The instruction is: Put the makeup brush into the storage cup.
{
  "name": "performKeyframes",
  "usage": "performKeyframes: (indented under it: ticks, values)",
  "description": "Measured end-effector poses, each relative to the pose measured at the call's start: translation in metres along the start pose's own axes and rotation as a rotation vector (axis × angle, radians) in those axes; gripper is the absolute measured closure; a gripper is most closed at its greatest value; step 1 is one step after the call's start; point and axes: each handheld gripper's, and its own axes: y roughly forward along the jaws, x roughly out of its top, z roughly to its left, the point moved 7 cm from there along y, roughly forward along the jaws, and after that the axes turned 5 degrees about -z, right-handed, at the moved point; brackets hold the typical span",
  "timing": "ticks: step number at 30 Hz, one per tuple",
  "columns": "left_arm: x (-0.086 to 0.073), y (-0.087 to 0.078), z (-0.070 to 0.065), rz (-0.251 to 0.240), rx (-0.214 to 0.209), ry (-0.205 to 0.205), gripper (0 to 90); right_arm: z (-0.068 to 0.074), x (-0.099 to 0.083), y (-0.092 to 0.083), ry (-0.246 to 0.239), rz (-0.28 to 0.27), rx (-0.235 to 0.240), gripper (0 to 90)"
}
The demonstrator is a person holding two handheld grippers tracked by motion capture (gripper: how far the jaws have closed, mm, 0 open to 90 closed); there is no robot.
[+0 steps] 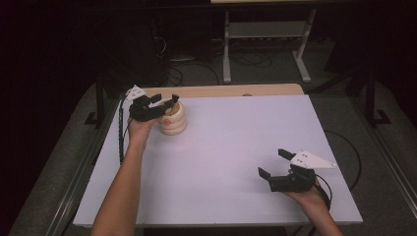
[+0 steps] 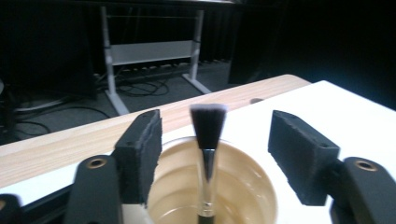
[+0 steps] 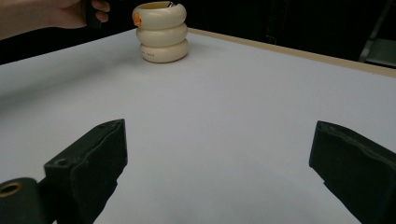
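— Over at the far left of the surface (image 1: 221, 147), where does our brush (image 2: 208, 135) stand?

— Upright in the cup (image 1: 173, 119), handle down, bristles up. Its long axis runs straight up from the cup's mouth, and we see it between our left fingers (image 2: 140, 158), with a gap on either side. Nothing presses on it.

— So the left gripper (image 1: 164, 103) holds nothing?

— Right. Its fingers stand moderately wide, one on each side of the brush head, hovering just above the cup's rim. We judge the brush is sitting in the cup on its own.

— And the right gripper (image 1: 271, 163)?

— Well apart, near the front right corner, fingers spread wide over bare surface and holding nothing. From there the cup (image 3: 161, 32) shows far off, with our left hand (image 3: 56, 14) beside it.

— Which hand is nearer, then?

— The left, by far. Whatever comes next turns on that vertical axis: we would lift our left gripper straight up, clear of the bristles, so as not to knock the brush or tip the cup.
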Motion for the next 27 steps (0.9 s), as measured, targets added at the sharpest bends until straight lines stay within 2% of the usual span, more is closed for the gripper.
performKeyframes:
  ticks: [5,8,9,12,13,18,22,27]
  values:
    - [0.003,-0.005,-0.007,0.027,-0.028,0.041,23.6,-0.003,0.000,-0.001,0.005,-0.001,-0.005,3.6]
    - [0.005,-0.008,-0.011,0.039,-0.038,0.043,18.1,-0.003,0.000,-0.001,0.005,-0.002,-0.007,3.7]
    - [0.005,-0.009,-0.013,0.037,-0.043,0.031,15.2,-0.003,0.000,0.000,0.006,-0.002,-0.007,3.7]
    - [0.007,-0.012,-0.016,0.049,-0.058,0.054,12.6,-0.003,0.000,0.000,0.006,0.001,-0.003,3.7]
    - [0.008,-0.013,-0.018,0.046,-0.062,0.041,12.0,-0.002,0.000,0.000,0.008,0.003,-0.002,3.7]
    - [0.011,-0.021,-0.027,0.061,-0.092,0.067,8.0,-0.004,0.001,0.000,0.007,-0.002,-0.006,3.7]
    - [0.012,-0.029,-0.033,0.074,-0.123,0.063,3.3,-0.004,0.002,0.000,0.009,-0.009,-0.008,3.6]
    - [0.011,-0.042,-0.043,0.082,-0.162,0.062,1.8,-0.003,0.001,-0.001,0.008,-0.005,-0.008,3.6]
